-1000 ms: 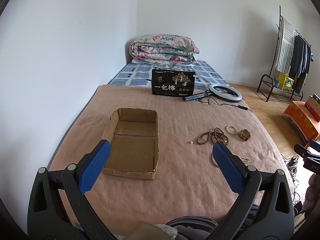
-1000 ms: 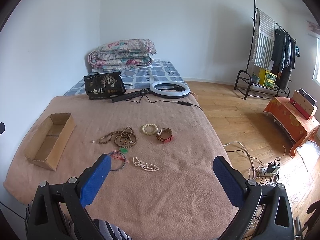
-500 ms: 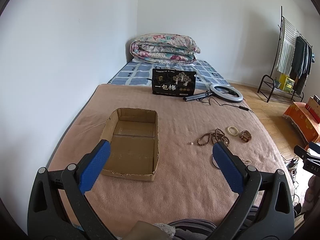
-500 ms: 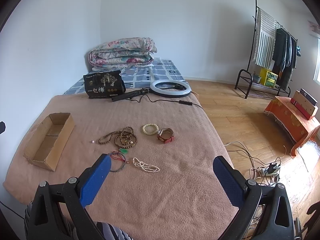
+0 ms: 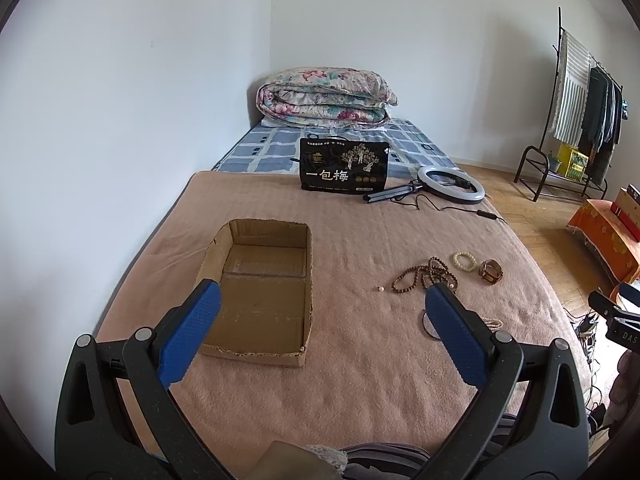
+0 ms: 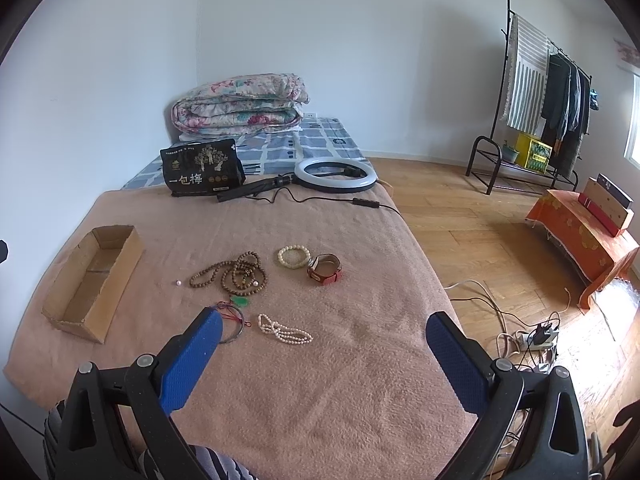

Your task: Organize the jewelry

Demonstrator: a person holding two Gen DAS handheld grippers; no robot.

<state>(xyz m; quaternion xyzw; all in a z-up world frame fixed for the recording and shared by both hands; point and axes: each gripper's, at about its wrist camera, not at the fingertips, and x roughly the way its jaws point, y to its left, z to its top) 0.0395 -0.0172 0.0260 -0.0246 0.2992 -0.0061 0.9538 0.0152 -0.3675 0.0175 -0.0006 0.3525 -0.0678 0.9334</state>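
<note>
Both grippers, left [image 5: 322, 300] and right [image 6: 324, 322], hang spread wide above the bed [image 6: 340, 360]. Beads [image 6: 236, 274] and pearls [image 6: 284, 332] lie apart from the box [image 5: 260, 284].

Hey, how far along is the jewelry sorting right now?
Nothing looks done: the cardboard box holds no jewelry. Nothing is in hand either; the left gripper and right gripper are both open over the blanket. Still left on the blanket: the brown bead necklace, white bracelet, red watch, pearl strand, red cord with green pendant, and a loose pearl.
</note>
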